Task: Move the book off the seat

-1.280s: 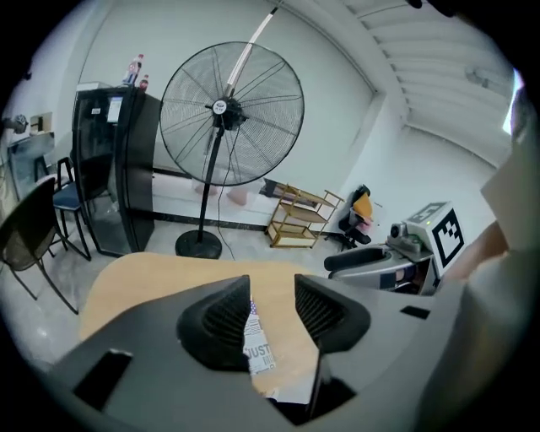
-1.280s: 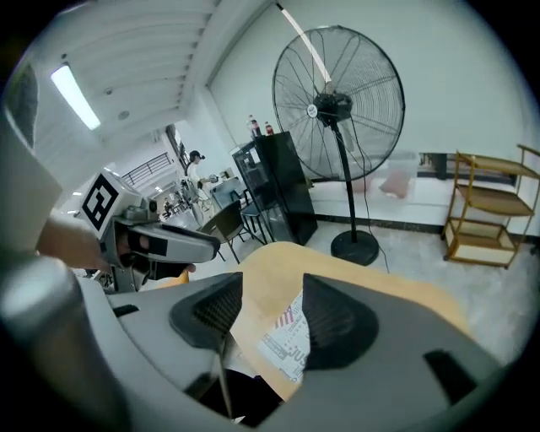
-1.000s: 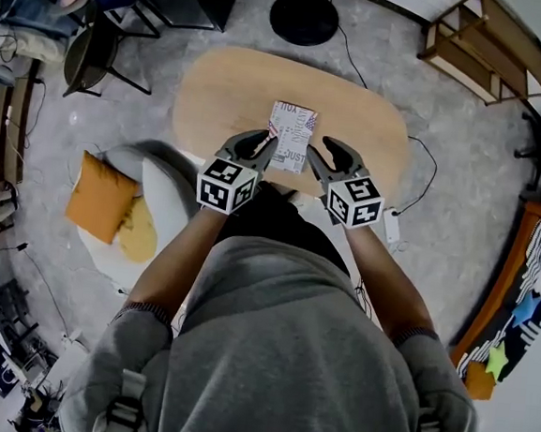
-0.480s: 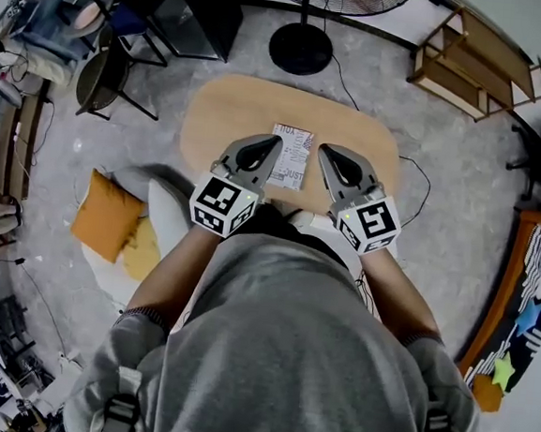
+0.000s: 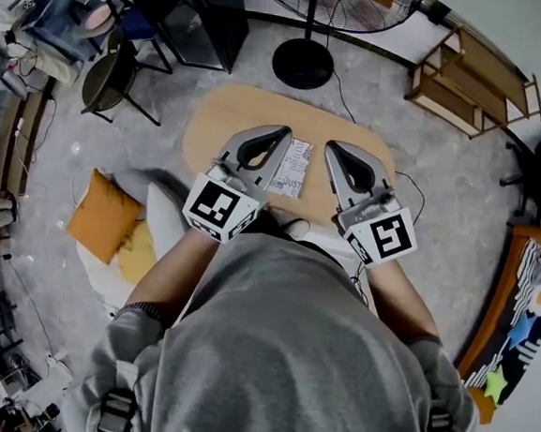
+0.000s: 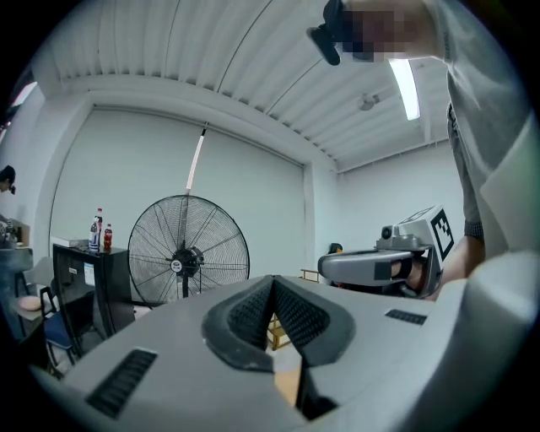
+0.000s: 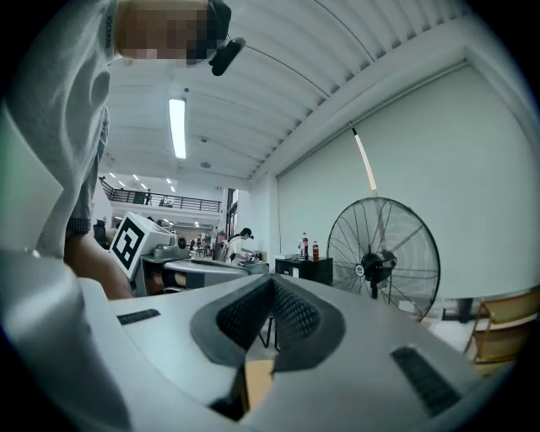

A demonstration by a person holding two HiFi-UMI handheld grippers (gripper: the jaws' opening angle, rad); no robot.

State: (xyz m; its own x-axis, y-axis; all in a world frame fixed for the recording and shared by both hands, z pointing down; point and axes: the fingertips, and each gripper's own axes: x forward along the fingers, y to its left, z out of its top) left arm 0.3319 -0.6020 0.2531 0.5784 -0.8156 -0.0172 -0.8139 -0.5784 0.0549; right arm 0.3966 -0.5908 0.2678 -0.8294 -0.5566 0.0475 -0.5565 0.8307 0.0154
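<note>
The book (image 5: 294, 167), white with printed lettering, lies flat on the oval wooden table (image 5: 232, 118), between my two grippers. My left gripper (image 5: 282, 133) is held above the book's left side, shut with nothing in it. My right gripper (image 5: 334, 148) is held above the book's right side, also shut and empty. Neither touches the book. In the left gripper view the ribbed pads (image 6: 253, 312) meet at the tip, the left gripper (image 6: 272, 283) points level at the room, and the right gripper (image 6: 380, 266) shows beside it. The right gripper (image 7: 272, 283) shows the same in its own view.
A white seat (image 5: 164, 218) with an orange cushion (image 5: 104, 216) stands left of the person. A big floor fan (image 5: 303, 61) stands beyond the table, also seen as the fan (image 6: 186, 261) and the fan (image 7: 384, 257). A wooden rack (image 5: 472, 63) is at back right, a black chair (image 5: 109, 74) at back left.
Both grippers have lifted away from the book and come up toward the head camera. Their jaws have closed with nothing in them. The book stays on the table.
</note>
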